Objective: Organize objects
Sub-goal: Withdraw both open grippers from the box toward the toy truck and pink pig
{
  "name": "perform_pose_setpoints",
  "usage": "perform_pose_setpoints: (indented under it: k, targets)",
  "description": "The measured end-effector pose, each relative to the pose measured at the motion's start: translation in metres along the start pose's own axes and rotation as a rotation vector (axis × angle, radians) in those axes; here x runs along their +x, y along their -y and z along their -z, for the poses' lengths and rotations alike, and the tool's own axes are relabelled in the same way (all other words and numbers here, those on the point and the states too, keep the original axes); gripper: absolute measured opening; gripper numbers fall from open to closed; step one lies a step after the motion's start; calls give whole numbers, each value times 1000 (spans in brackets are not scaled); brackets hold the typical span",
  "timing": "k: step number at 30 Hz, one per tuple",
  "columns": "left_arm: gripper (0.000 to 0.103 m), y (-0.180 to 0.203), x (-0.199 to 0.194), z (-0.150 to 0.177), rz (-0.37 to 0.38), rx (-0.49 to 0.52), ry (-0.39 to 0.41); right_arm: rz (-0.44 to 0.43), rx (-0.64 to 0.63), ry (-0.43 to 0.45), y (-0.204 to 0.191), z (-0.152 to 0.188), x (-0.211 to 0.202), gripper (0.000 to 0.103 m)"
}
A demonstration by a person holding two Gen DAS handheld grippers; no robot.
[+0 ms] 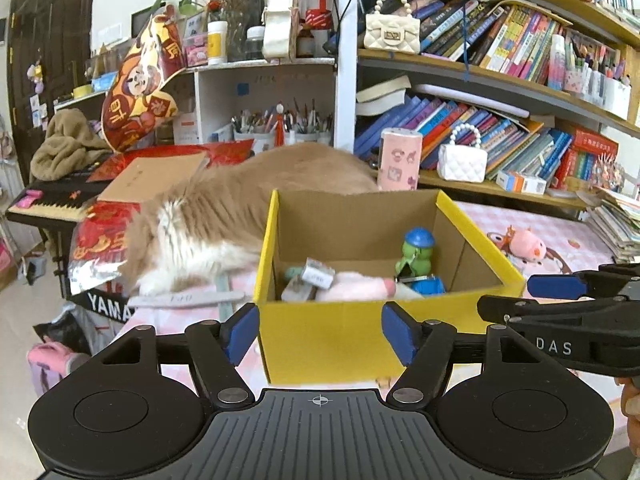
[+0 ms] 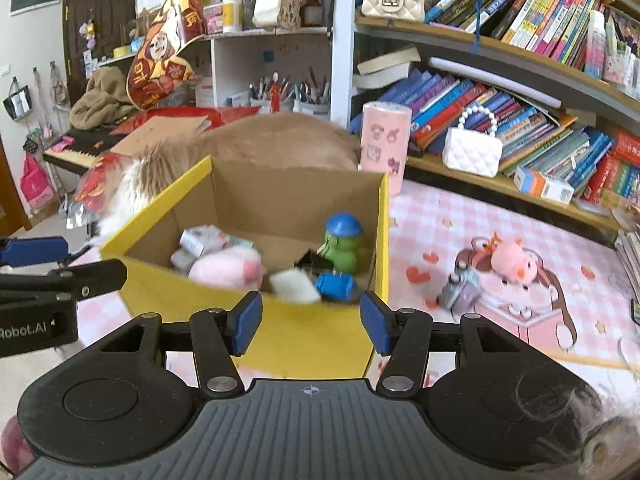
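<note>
On the pink checked tabletop (image 2: 432, 208) stands the yellow cardboard box (image 1: 320, 332), and both grippers hang in front of its near wall! Left gripper (image 1: 320, 330): blue pads spread wide, nothing between them. Right gripper (image 2: 310, 322): jaws parted too, nothing pinched, only the box wall seen through the gap.

Now the right wrist view gives us something extra: a pink plush chick (image 2: 514, 266) lying out on the tabletop to the right of the box, with a small grey-purple toy (image 2: 460, 290) just beside it, too blurred to name. From the left wrist view the chick shows, but that little grey toy doesn't. The left view offers a grey nail file (image 1: 188, 299) on the tabletop left of the box, right by the cat (image 1: 224, 216) sprawled behind it.

Count inside the box: one green figure with a blue hat (image 2: 342, 246), upright at the back; one pink plush (image 2: 228, 268); one blue plug-like piece (image 2: 336, 286); one white pad (image 2: 294, 286), smeared; two or three small grey cartons (image 1: 316, 274), hard to separate. Two quilted white handbags on the shelves, one (image 1: 392, 32) upper, one (image 1: 462, 160) lower.

The cat's head is hidden from both views.
</note>
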State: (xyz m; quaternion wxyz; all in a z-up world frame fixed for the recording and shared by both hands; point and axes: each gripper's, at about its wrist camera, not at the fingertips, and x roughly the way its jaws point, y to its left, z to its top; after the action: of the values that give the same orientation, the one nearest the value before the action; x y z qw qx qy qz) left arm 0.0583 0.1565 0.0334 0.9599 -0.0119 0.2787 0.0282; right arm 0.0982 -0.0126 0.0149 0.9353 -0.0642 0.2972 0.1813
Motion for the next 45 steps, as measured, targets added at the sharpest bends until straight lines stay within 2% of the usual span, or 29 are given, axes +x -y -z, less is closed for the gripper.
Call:
perform_pose_setpoints:
  k: [7,11,21,35,45]
  targets:
    - [70,3,-13,18,5,1,-34,-3,0,-29,-7,20,-15,52]
    - [76,9,-20,28,12,6,-44,5,2,-41,-8,31,-22,52]
    - [80,23,-33,48,47,54,-81,53,59,-82,-2,61,-40,55]
    - [82,55,-33,69,167,116,-150,148,115,-129,12,89,-59,57]
    - [83,84,-26,70,250,168,-162,239,179,-154,38,103,-71,58]
